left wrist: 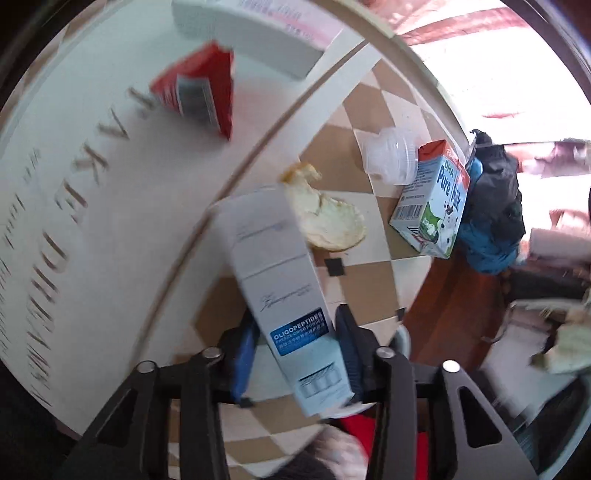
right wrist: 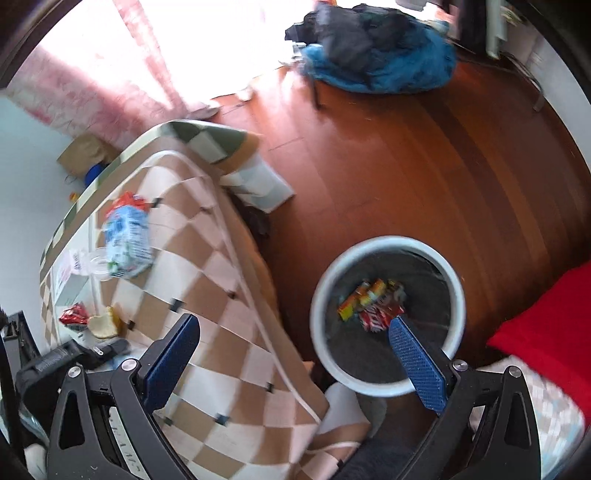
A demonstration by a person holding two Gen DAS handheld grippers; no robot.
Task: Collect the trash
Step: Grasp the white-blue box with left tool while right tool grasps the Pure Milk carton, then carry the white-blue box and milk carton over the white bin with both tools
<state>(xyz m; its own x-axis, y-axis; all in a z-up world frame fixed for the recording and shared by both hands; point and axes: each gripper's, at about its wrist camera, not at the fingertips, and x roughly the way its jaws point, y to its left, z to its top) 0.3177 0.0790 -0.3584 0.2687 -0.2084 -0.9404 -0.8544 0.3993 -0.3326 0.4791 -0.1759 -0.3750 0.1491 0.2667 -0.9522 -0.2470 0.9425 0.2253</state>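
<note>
My left gripper is shut on a tall grey-white carton with a blue label, its blue pads against the carton's lower sides. Beyond it on the checkered tablecloth lie a bitten piece of bread, a clear plastic cup on its side and a milk carton. My right gripper is open and empty, with one finger over a round white bin on the floor. Colourful wrappers lie inside the bin.
A red box and a white box rest on a white lettered board. From the right wrist, the table stands left of the bin with a milk carton and a red wrapper. Blue-black bedding lies on the wooden floor.
</note>
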